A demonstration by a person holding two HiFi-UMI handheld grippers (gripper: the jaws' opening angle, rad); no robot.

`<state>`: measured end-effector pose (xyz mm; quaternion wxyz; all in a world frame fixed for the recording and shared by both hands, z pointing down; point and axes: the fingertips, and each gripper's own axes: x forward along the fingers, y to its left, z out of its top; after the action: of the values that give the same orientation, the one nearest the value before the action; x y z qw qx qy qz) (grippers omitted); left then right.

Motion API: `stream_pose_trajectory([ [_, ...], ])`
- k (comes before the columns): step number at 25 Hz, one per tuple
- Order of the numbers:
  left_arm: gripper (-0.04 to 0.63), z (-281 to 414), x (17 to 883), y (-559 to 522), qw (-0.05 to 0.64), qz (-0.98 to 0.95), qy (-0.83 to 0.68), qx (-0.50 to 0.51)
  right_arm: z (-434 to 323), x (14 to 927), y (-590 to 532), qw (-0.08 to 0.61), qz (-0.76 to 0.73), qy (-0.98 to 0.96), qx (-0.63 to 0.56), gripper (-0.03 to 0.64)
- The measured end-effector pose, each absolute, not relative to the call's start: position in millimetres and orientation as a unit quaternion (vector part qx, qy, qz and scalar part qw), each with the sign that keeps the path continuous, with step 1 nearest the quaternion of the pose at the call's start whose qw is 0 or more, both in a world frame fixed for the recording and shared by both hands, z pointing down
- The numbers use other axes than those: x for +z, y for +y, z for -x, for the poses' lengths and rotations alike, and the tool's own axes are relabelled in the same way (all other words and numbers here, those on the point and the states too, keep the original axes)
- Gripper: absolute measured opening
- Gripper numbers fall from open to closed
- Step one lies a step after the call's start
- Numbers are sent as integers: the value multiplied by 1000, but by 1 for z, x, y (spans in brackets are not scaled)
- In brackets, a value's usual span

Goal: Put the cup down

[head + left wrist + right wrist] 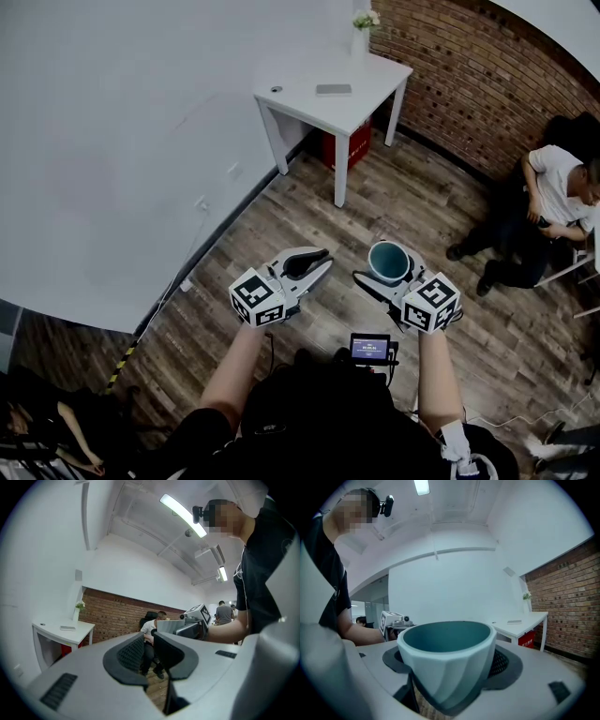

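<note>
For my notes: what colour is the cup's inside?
Dark teal, inside the pale blue-grey faceted cup; clearest in the right gripper view.

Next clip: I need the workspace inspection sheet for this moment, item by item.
Surface: wooden floor below the grippers; white table in the far corner.
Job's things: cup upright, teal inside, held in the air, not set down.
Clutter: vase and flat grey item on the table; red box beneath it.
Grippers: right gripper closed on the cup; left gripper empty, jaws a little apart.
Cables: cable down the white wall to the floor.
Surroundings: brick wall; seated person at right.
</note>
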<state>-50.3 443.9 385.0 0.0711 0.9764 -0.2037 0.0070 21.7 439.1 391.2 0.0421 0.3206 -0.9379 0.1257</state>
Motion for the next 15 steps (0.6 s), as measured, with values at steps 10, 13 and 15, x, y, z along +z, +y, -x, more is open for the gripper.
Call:
stream_pose_trajectory([
  [10,78,18,397,439,74,-973,-220,15,-62,408,431,44,-324,-935,135,408],
  [13,78,14,401,434,77,-971,-227,16,-68,413,428,47,-319,-936,139,407],
  [15,78,13,402,430,78,-970,-230,16,-71,415,425,47,-319,-936,140,407],
])
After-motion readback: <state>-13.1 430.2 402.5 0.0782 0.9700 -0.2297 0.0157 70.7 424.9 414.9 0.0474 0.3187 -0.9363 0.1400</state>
